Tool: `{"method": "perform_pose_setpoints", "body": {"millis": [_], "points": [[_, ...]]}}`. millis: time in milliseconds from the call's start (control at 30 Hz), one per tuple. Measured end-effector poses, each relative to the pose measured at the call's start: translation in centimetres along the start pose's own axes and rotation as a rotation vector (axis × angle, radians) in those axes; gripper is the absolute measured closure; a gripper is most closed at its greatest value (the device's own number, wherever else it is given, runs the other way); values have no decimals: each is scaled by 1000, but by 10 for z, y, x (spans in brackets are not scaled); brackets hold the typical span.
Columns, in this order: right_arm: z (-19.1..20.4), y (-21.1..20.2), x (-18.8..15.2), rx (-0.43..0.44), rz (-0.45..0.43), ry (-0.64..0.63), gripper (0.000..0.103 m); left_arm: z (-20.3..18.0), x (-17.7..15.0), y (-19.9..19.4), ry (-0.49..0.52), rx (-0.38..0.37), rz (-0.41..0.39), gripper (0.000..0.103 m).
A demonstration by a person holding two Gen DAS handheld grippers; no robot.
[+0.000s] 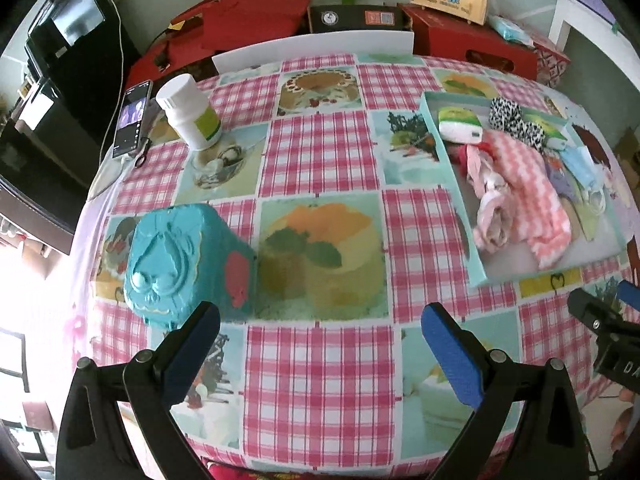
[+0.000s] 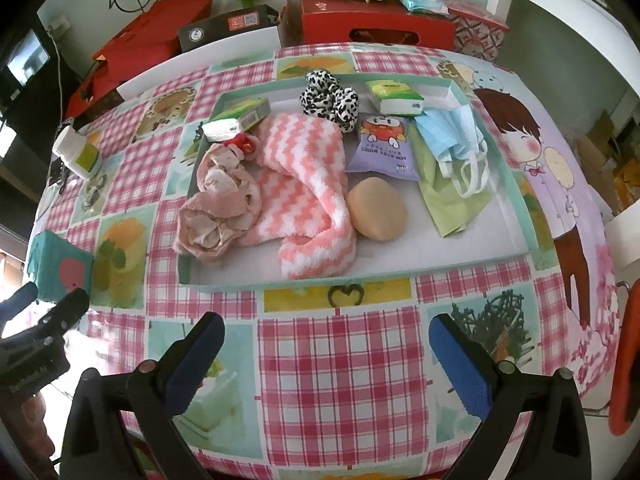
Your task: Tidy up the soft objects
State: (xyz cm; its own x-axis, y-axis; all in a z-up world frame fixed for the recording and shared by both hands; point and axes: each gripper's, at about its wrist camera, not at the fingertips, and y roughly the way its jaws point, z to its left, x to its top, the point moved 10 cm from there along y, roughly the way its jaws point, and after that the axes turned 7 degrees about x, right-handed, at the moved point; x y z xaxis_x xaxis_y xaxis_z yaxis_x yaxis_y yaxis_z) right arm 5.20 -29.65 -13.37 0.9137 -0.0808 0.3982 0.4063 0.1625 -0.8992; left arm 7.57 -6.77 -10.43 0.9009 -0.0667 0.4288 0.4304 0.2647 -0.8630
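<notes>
A shallow teal tray (image 2: 516,184) (image 1: 452,184) lies on the table and holds soft things: a pink-and-white zigzag fluffy cloth (image 2: 308,168) (image 1: 528,184), a crumpled pink fabric piece (image 2: 220,200), a black-and-white spotted scrunchie (image 2: 328,98), blue face masks (image 2: 452,136), a purple wipes pack (image 2: 382,144), a tan round sponge (image 2: 376,210), a green cloth (image 2: 448,196) and two tissue packs (image 2: 240,118). My left gripper (image 1: 320,344) is open and empty over the tablecloth, left of the tray. My right gripper (image 2: 326,350) is open and empty in front of the tray.
A teal soft cube (image 1: 180,264) (image 2: 56,268) sits near the left gripper. A white bottle (image 1: 190,112) and a phone (image 1: 132,118) lie at the far left. Red boxes (image 2: 376,24) and a dark box (image 1: 356,18) line the table's far edge.
</notes>
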Motion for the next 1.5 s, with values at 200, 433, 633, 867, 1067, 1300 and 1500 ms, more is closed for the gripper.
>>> {"method": "perform_pose_setpoints", "body": {"millis": [200,433,633,867,1067,1300,1500], "points": [[0,-5,-5,4,-11,-1,0,1,-7,-4,10,12,-4,2],[3,-7,-10,7,-15,-5,0,5,-18,-6,4,1,3,2],[8,-10,-13,18,-25,-10,0,9,-25,-8,-9,4,6,2],[7,-15,-11,20,-38,-13,0,8,-27,-10,-21,-9,9,2],[5,-10,-15,17,-22,-9,0,5,-28,-10,-16,-14,12,2],[6,-8,-16,21,-21,-11,0,5,-26,-10,-17,-23,8,2],[7,-8,-15,24,-23,-15,0,4,-25,-10,-16,-27,6,2]]}}
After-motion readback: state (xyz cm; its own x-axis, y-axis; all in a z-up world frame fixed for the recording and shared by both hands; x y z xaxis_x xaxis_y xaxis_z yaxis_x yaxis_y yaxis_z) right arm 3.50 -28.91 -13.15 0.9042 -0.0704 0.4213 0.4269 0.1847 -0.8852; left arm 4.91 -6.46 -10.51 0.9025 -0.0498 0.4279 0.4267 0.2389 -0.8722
